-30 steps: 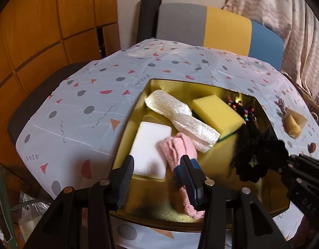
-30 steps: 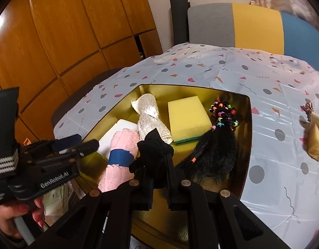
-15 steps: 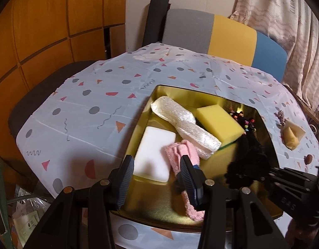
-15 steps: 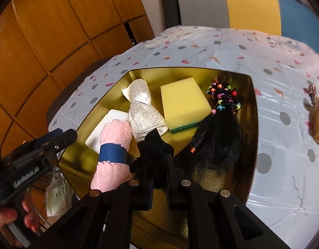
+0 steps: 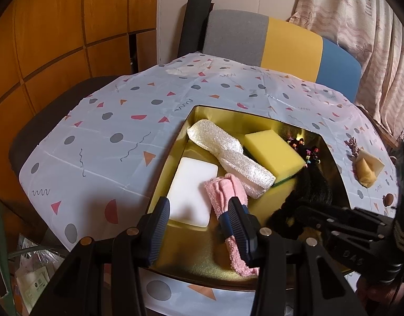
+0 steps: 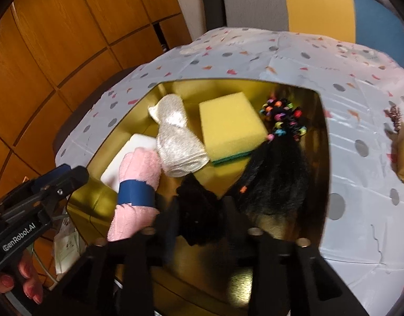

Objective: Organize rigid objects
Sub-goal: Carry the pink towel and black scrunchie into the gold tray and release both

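Observation:
A gold tray point(image 5: 173, 152) on the patterned tablecloth holds a white block point(image 5: 192, 192), a pink rolled towel with a blue band point(image 6: 139, 181), a glittery silver cloth point(image 5: 228, 152), a yellow sponge point(image 5: 273, 150) and black hair with coloured beads point(image 6: 278, 166). My right gripper point(image 6: 202, 218) hangs over the tray's near part. Its jaws are opening, and a black scrunchie point(image 6: 199, 208) sits loosely between them. My left gripper point(image 5: 198, 210) stands open with nothing between its fingers, just above the white block and the pink towel.
A chair with a grey, yellow and blue back point(image 5: 281, 42) stands behind the table. Wood panels point(image 5: 57, 26) line the left side and a curtain point(image 5: 359, 26) the right. A tan lump point(image 5: 366, 171) lies on the cloth right of the tray. A hand point(image 6: 28, 281) grips the left tool.
The right gripper's fingers, earlier pinched tight on the black scrunchie, have spread apart around it. The left gripper has kept its place and opening.

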Motion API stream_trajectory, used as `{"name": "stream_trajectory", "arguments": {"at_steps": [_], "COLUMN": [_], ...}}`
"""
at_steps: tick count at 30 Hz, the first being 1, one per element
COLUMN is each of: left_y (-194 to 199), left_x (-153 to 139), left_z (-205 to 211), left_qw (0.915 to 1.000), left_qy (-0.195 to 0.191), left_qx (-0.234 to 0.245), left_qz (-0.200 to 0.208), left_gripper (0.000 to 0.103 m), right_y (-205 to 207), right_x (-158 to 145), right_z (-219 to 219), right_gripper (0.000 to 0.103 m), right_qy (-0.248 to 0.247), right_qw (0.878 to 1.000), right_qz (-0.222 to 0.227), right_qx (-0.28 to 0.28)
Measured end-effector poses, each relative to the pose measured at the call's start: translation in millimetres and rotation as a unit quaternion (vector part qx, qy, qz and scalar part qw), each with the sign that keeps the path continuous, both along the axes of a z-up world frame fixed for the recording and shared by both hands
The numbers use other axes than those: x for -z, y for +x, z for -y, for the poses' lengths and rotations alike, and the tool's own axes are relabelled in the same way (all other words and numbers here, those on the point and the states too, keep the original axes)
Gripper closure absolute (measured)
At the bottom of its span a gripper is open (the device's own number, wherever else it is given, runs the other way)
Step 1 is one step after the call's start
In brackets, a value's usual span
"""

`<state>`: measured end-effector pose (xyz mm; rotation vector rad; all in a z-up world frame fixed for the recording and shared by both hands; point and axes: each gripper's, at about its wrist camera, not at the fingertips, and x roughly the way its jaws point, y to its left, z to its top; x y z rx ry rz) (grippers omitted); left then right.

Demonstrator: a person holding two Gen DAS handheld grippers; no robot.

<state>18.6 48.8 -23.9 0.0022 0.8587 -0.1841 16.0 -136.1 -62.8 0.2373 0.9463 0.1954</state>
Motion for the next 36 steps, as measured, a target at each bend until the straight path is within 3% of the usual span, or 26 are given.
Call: {"name": "stream_trajectory", "arguments": {"at_steps": [8, 13, 26, 36], "left_y": [1.9, -0.7, -7.7, -16.5], "left_x": [-0.7, -3.3, -10.4, -22.6], "left_z": [2.1, 13.2, 64.0, 144.3], "left_qw": [1.0, 0.9999, 0.9977, 0.9908], "left_qy": [-0.007, -0.005, 0.045, 0.05], "left_qx": [-0.004, 0.011, 0.051, 0.125], "left_qz": [-0.002, 0.001, 0.007, 0.01], "left_gripper": [0.057, 0.057, 0.057, 0.057], "right_y": [-19.3, -29.0, -49.7, -84.3], "right_x": [-37.0, -50.5, -34.2, -21.9], "right_z": [34.5, 44.1, 66.0, 140.2], "right_gripper": [0.056, 0.056, 0.056, 0.056], "right_qy": [0.009, -0.01, -0.025, -0.037], "right_qw": [0.997, 0.994, 0.993, 0.982], "right_qz": [0.058, 0.079, 0.069, 0.062], "right_qx": [0.054, 0.07, 0.095, 0.175]}}
